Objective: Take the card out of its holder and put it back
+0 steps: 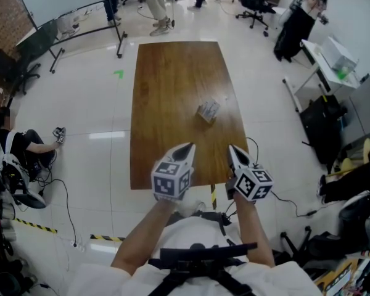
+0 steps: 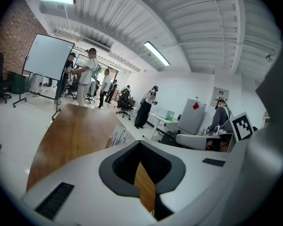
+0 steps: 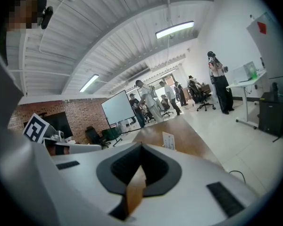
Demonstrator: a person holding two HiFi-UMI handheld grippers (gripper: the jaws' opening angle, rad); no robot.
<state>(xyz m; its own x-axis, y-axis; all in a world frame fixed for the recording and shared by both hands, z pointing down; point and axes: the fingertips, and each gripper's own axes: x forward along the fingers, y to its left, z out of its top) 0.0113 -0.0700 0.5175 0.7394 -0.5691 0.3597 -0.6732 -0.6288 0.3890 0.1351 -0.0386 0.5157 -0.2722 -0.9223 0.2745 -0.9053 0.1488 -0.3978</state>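
On the table [image 1: 172, 79], things could go wrong fast. The holder [image 1: 208, 110] looks small and light. If shut jaws poke it, it may tip over or slide away, and the card [image 3: 168, 140] could bend. The left gripper [image 1: 186, 147] and the right gripper [image 1: 233, 148] are both squeezed closed with nothing in them. They hover over the near end of the table. The holder stands ahead, between them and well apart from both.

Left hand-held gripper [image 1: 186, 147]: white shell, black-and-white marker cube [image 1: 171, 179]
Right hand-held gripper [image 1: 233, 149]: white, matching cube
Clothing: white shirt [image 1: 188, 227], black chest strap [image 1: 200, 253]
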